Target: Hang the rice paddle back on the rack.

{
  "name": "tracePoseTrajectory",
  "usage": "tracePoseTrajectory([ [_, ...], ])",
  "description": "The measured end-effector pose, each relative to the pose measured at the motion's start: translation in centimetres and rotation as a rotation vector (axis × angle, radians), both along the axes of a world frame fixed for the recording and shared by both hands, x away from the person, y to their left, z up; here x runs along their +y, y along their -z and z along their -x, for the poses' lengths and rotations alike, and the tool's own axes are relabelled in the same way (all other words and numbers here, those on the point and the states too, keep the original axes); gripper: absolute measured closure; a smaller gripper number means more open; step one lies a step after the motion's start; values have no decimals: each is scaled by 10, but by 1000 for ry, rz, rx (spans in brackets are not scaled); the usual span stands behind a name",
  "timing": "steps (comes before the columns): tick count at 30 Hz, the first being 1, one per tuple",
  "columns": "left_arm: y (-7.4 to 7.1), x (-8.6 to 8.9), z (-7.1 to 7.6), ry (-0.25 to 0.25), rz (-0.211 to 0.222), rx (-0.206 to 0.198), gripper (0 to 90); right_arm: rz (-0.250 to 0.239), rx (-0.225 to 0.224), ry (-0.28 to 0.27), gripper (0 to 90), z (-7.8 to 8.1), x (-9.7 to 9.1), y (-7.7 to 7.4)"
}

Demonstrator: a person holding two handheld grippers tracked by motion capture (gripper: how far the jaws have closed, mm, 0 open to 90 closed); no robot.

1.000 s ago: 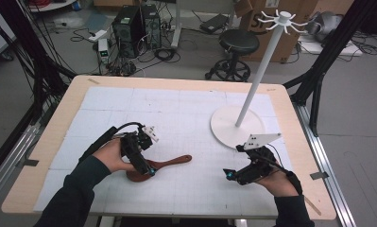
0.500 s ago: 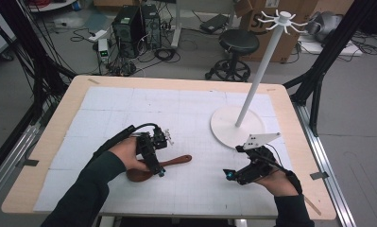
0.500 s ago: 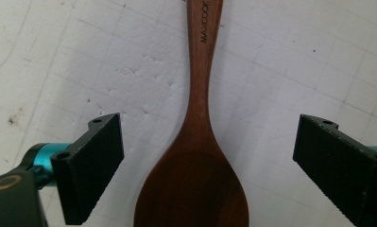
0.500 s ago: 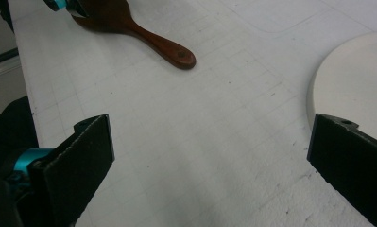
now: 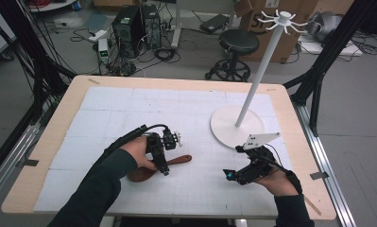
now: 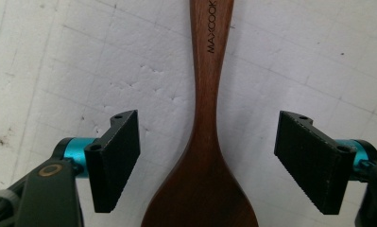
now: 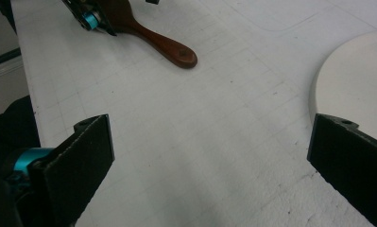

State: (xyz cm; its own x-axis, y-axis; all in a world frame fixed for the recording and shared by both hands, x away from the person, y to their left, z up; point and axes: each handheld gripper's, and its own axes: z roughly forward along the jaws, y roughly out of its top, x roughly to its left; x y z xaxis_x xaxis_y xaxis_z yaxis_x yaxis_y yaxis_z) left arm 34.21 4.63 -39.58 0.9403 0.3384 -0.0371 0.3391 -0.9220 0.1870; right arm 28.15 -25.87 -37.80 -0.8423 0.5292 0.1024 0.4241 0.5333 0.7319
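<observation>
Both jaws nearer wooden spoon (image 6: 207, 156)

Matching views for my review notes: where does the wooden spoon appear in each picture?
High view: wooden spoon lies lower centre-left on the mat, partly under the left claw.
Left gripper view: spoon runs up the middle between the open jaws, which have just been closing, untouched.
Right gripper view: its handle end sits top centre-left.
Shared landmark: the white round stand base, also at the right gripper view's right edge.
</observation>
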Motion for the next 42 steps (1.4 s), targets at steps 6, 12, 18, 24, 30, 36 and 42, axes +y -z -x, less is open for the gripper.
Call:
tracePoseTrajectory([
  [6, 3, -10, -4, 14, -45, 5, 332, -3, 2, 2, 3, 0, -1, 1],
  [12, 8, -16, -5, 16, -82, 25, 472, -6, 6, 0, 3, -1, -1, 1],
  [18, 9, -18, -8, 14, -93, 50, 546, -9, 6, 1, 3, -1, -2, 1],
  [24, 12, -21, -10, 17, -113, 51, 607, -11, 5, 3, 3, -1, -3, 0],
  [30, 14, -22, -10, 28, -133, 53, 676, -10, 6, 3, 3, -1, -4, 0],
  [36, 15, -23, -10, 28, -147, 54, 721, -7, 7, 3, 3, -1, -3, 1],
  [42, 15, -29, -9, 53, -182, 47, 761, -6, 11, 4, 3, -1, -3, 1],
])
